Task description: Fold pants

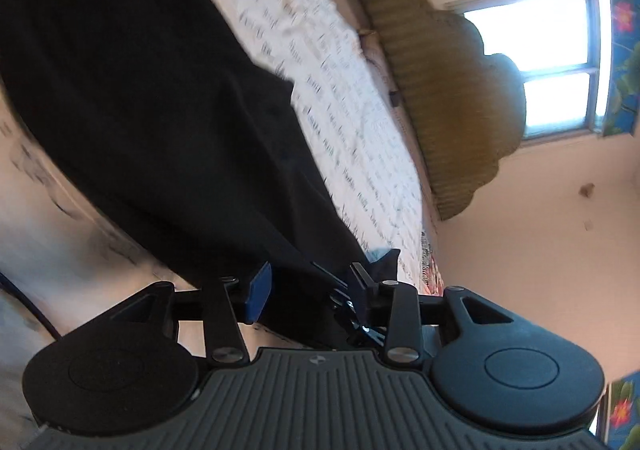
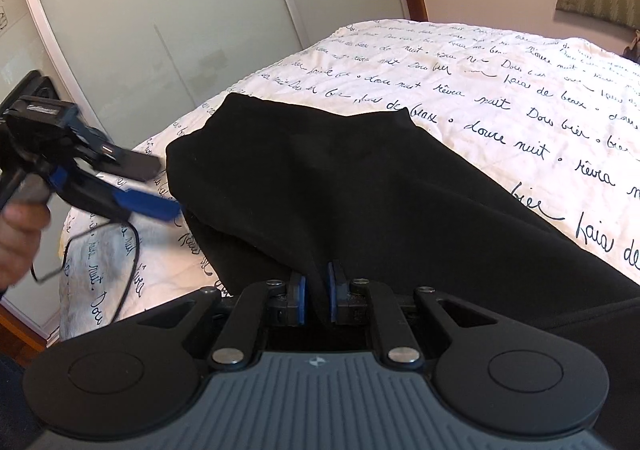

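We work over a bed covered by a white bedspread (image 2: 500,90) printed with dark handwritten script; it fills most of the right wrist view and appears blurred in the left wrist view (image 1: 340,98). Behind the bed stand frosted sliding wardrobe doors (image 2: 160,30) with flower motifs along the top. A scalloped olive headboard (image 1: 448,90) sits against the wall, in front of a bright window (image 1: 560,62).

The black pants (image 2: 360,186) lie spread on the bedspread, with one rounded end near the bed's far left corner and the rest running toward us and off to the right. In the left wrist view, the same fabric (image 1: 140,110) covers the left half of the frame.

Our right gripper (image 2: 316,298) has its blue pads closed on a raised fold of the pants, the cloth pinched between them.

Our left gripper (image 2: 156,186) appears at the left of the right wrist view, held by a hand (image 2: 20,242), with its fingers spread apart at the edge of the pants. In its own view (image 1: 308,290), the jaws stand open, with black fabric lying between them.

A thin black cable (image 2: 128,250) loops over the bedspread below the left gripper.
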Demonstrator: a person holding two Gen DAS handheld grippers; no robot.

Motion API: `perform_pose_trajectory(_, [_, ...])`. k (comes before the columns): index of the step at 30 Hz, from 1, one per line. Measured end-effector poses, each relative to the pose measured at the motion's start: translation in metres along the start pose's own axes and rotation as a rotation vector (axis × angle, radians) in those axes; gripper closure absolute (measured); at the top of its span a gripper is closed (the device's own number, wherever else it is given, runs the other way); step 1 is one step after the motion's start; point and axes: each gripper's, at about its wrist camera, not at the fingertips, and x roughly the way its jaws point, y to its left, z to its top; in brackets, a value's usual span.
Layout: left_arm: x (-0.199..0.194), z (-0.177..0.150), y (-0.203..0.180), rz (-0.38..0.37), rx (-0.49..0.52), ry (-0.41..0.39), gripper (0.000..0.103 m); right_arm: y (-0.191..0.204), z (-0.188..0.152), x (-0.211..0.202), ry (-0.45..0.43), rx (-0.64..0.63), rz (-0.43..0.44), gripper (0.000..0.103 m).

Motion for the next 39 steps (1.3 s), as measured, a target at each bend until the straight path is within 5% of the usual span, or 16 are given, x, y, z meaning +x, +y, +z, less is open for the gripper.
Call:
perform_pose_trajectory(3, [0.027, -0.003, -0.001, 0.036, -0.071, -0.004, 0.035, 0.001, -0.002, -0.001, -0.015, 0.003, -0.006, 0.093])
perform_pose_trajectory(8, [0.064, -0.001, 0.006, 0.128, -0.207, -0.011, 0.035, 0.002, -0.005, -0.003, -0.045, 0.012, 0.004, 0.093])
perform_pose_trajectory(10, [0.075, 0.005, 0.010, 0.175, -0.208, -0.014, 0.044, 0.001, -0.006, -0.004, -0.053, 0.017, 0.007, 0.092])
perform_pose_trajectory(12, [0.084, 0.009, 0.014, 0.208, -0.176, 0.002, 0.098, 0.001, -0.008, -0.005, -0.059, 0.029, 0.003, 0.092])
perform_pose_trajectory(16, [0.090, 0.005, 0.018, 0.260, -0.121, 0.010, 0.100, -0.006, -0.016, -0.010, -0.021, 0.115, -0.044, 0.080])
perform_pose_trajectory(19, [0.088, 0.004, 0.026, 0.239, -0.117, 0.013, 0.094, -0.030, -0.023, -0.047, -0.110, 0.215, -0.045, 0.077])
perform_pose_trajectory(20, [0.087, 0.005, 0.029, 0.231, -0.125, 0.016, 0.089, -0.045, -0.023, -0.064, -0.153, 0.264, -0.066, 0.071])
perform_pose_trajectory(22, [0.087, 0.004, 0.037, 0.210, -0.144, 0.021, 0.088, -0.083, -0.018, -0.101, -0.245, 0.389, -0.185, 0.032])
perform_pose_trajectory(23, [0.087, 0.005, 0.040, 0.200, -0.147, 0.022, 0.089, -0.105, -0.013, -0.118, -0.282, 0.464, -0.279, 0.004])
perform_pose_trajectory(24, [0.087, 0.002, 0.043, 0.193, -0.146, 0.020, 0.090, -0.128, -0.009, -0.133, -0.312, 0.538, -0.382, 0.000])
perform_pose_trajectory(27, [0.088, -0.002, 0.043, 0.172, -0.131, 0.008, 0.090, -0.200, 0.001, -0.163, -0.325, 0.762, -0.596, 0.001])
perform_pose_trajectory(30, [0.087, -0.006, 0.042, 0.169, -0.095, -0.005, 0.090, -0.247, 0.007, -0.165, -0.254, 0.909, -0.665, 0.009])
perform_pose_trajectory(39, [0.086, -0.009, 0.042, 0.146, -0.030, -0.015, 0.090, -0.265, 0.026, -0.094, 0.091, 0.803, -0.829, 0.019])
